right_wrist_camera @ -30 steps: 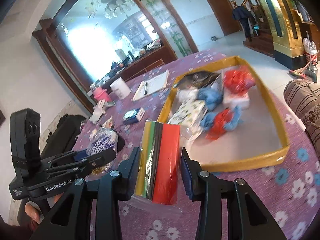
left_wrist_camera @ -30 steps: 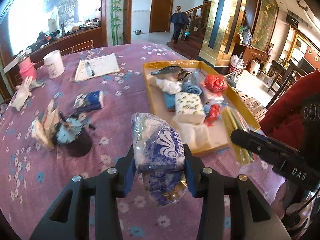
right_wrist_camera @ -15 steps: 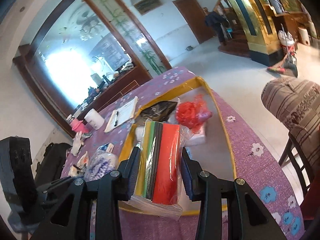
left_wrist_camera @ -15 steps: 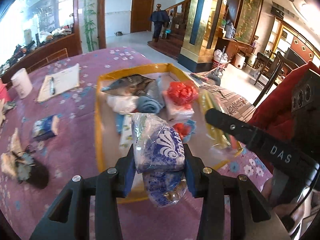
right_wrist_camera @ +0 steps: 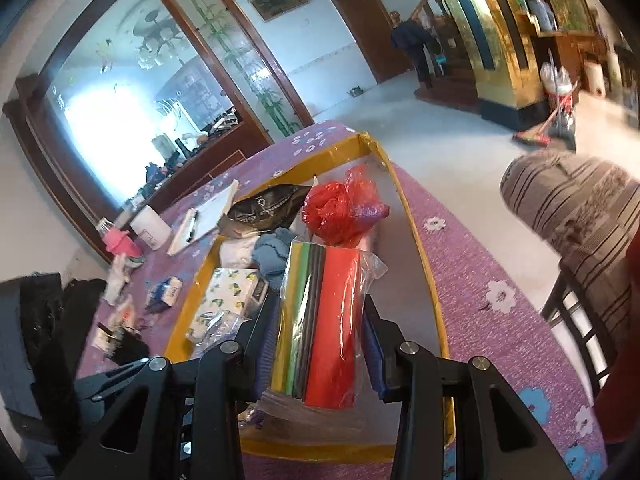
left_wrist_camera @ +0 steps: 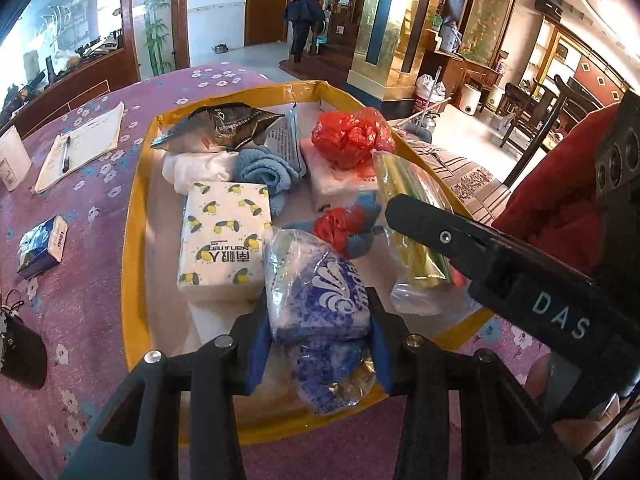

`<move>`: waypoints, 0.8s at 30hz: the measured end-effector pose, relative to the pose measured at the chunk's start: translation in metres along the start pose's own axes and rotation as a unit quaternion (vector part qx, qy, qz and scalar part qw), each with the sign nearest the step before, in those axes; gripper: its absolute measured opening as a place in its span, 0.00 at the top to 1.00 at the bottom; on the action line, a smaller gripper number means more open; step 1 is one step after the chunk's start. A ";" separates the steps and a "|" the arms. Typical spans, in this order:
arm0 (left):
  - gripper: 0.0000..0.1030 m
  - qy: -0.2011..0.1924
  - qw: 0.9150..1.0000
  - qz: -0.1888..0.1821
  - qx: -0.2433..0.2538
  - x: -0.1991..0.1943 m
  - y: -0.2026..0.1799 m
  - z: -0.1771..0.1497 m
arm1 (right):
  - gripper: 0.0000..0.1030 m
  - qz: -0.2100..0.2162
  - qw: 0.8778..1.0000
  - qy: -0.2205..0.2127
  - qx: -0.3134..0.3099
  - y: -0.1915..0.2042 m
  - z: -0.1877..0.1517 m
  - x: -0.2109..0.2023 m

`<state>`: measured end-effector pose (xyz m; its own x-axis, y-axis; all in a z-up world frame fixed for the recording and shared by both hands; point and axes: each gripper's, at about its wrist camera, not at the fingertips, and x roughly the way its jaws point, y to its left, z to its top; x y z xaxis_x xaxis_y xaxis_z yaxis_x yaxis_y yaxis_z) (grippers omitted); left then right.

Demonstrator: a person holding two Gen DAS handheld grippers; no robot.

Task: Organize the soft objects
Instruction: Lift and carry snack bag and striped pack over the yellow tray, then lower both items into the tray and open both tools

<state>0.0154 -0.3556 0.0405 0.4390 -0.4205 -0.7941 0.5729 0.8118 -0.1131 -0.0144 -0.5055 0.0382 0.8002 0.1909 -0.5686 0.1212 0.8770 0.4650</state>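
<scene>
From the left wrist, a round table [left_wrist_camera: 100, 264] under a purple cloth with small white and blue flowers carries a shallow yellow-rimmed tray [left_wrist_camera: 132, 216], and beyond it lie a pale tiled floor, a wooden door, a staircase with a person in dark clothes, and a gold pillar. The left gripper [left_wrist_camera: 318, 332] is clamped on a blue-and-white tissue pack [left_wrist_camera: 320, 296], held over the tray's near edge. In the tray lie a lemon-print tissue pack [left_wrist_camera: 222, 240], a blue cloth [left_wrist_camera: 264, 168], a red plastic bag [left_wrist_camera: 352, 138] and a dark foil pouch [left_wrist_camera: 224, 120]. On the cloth to the left sit a notepad with a pen [left_wrist_camera: 78, 144] and a small blue tissue packet [left_wrist_camera: 40, 246]. A second earlier the tray stood off to the right with bare cloth beneath the pack; now the tray fills the middle of the view. From the right wrist, the same table and tray [right_wrist_camera: 424, 248] appear beside a large arched window and a striped cushion [right_wrist_camera: 576, 208]. The right gripper [right_wrist_camera: 316, 344] is clamped on a clear bag of coloured sheets [right_wrist_camera: 320, 320], red outermost, held above the tray's near right part. Earlier the tray lay further ahead, and the left gripper showed clearly at the lower left; now only a dark blur of it remains there.
</scene>
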 end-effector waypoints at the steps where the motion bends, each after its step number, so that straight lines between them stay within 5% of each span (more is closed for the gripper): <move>1: 0.60 0.000 1.000 0.001 0.002 0.001 -0.001 -0.001 | 0.60 -0.003 1.000 -0.001 -0.003 0.001 -0.001 0.000; 24: 0.60 -0.006 0.999 0.029 0.020 0.004 -0.013 -0.010 | 0.58 -0.032 0.999 -0.014 -0.032 0.007 -0.009 0.002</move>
<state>0.0026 -0.3637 0.0323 0.4814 -0.3779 -0.7908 0.5726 0.8187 -0.0426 -0.0172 -0.4955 0.0345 0.8087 0.1218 -0.5755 0.1351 0.9138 0.3831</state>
